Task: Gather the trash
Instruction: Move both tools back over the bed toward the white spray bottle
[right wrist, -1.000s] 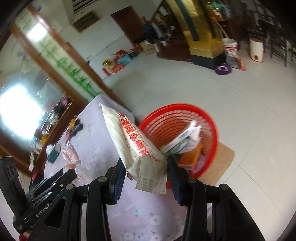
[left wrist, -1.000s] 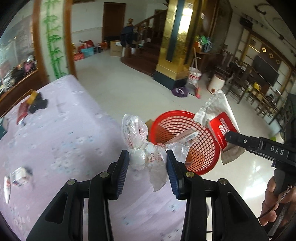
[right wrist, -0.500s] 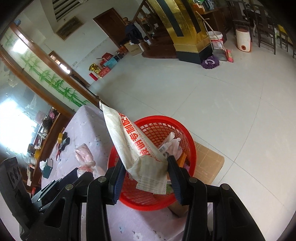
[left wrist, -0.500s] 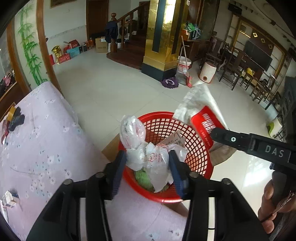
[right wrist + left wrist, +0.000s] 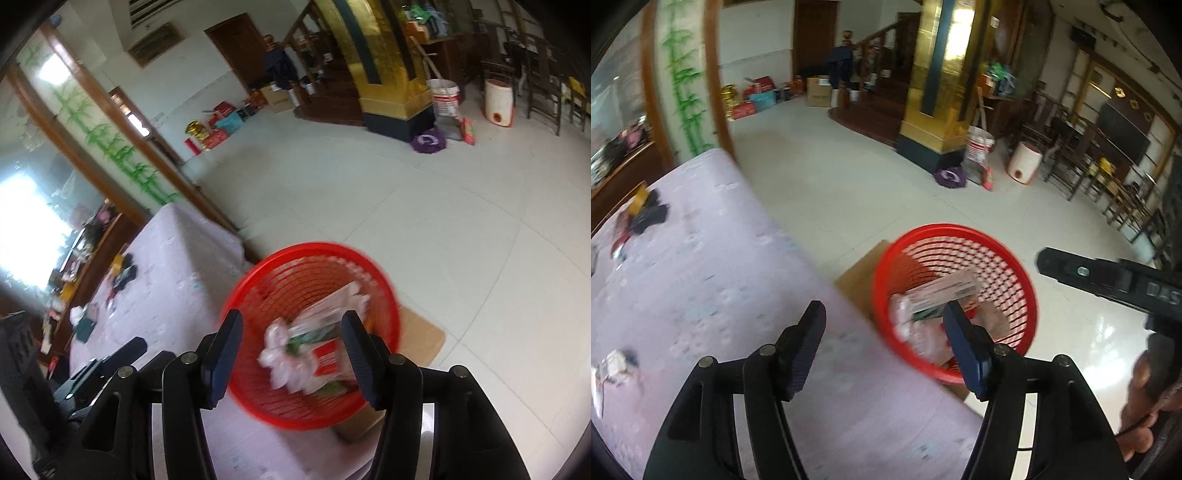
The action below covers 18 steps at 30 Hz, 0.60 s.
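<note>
Trash, in the form of crumpled clear plastic bags (image 5: 284,354) and a red-printed paper packet (image 5: 327,360), now lies loose inside the red mesh basket (image 5: 1008,258), which sits on a piece of cardboard (image 5: 421,332) on the pale tiled floor just off the near right edge of the lilac flowered table (image 5: 701,266). A second ago each gripper carried one of these: the left had the knotted bags pinched between its pads, the right the packet. Both loads have dropped, and they rest on top of the flat wrapper (image 5: 945,291) already in the basket.

The left gripper (image 5: 884,345) has nothing between its jaws, which are opening and stand well apart, one finger over the table edge, the other over the near rim. The right gripper (image 5: 291,354) hangs above the basket, its jaws also opening and empty, the trash visible below the gap.

This delivery looks done. Small scraps remain: a wrapper (image 5: 613,365) at the table's near left and dark bits (image 5: 646,214) at its far left, so more collecting is likely.
</note>
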Available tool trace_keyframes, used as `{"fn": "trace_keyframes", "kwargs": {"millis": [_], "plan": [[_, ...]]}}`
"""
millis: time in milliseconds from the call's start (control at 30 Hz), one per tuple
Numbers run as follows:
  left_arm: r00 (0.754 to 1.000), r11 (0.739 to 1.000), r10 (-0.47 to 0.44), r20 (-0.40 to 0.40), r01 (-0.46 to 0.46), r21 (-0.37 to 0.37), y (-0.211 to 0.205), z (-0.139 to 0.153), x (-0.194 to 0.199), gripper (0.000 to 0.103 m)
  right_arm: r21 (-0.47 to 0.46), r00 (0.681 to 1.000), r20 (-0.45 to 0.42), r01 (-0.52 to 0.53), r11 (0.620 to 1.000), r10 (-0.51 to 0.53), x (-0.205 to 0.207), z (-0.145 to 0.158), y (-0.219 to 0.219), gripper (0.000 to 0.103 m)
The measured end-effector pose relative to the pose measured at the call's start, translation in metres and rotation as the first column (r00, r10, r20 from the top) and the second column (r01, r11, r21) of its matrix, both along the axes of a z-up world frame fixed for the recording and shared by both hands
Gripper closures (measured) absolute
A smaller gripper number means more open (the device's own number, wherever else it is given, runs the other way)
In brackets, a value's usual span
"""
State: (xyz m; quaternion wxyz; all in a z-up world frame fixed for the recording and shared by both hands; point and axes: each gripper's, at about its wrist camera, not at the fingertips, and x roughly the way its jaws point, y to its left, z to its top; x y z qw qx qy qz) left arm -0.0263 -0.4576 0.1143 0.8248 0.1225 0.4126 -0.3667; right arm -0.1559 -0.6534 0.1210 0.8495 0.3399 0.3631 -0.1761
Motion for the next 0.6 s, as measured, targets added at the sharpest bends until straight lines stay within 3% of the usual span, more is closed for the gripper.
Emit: {"fn": "trace_keyframes", "kwargs": {"millis": [267,467,600], "plan": [[0.989,0.989,0.150,0.019,-0.149,-0.017,0.086,0.006,0.005,0.038,-0.025,0.978,0.053,-0.202,0.979,0.203,0.012,0.026,0.079,0.043],[0.967,0.967,0.252,0.028,-0.251,-0.030,0.158,0.012,0.010,0.038,-0.059,0.921,0.096,-0.372,0.926,0.377,0.021,0.042,0.143,0.043],[0.939,0.940,0.341,0.038,-0.340,-0.018,0.213,0.009,0.020,0.038,-0.071,0.881,0.090,-0.460,0.885,0.465,0.031,0.042,0.185,0.043]]}}
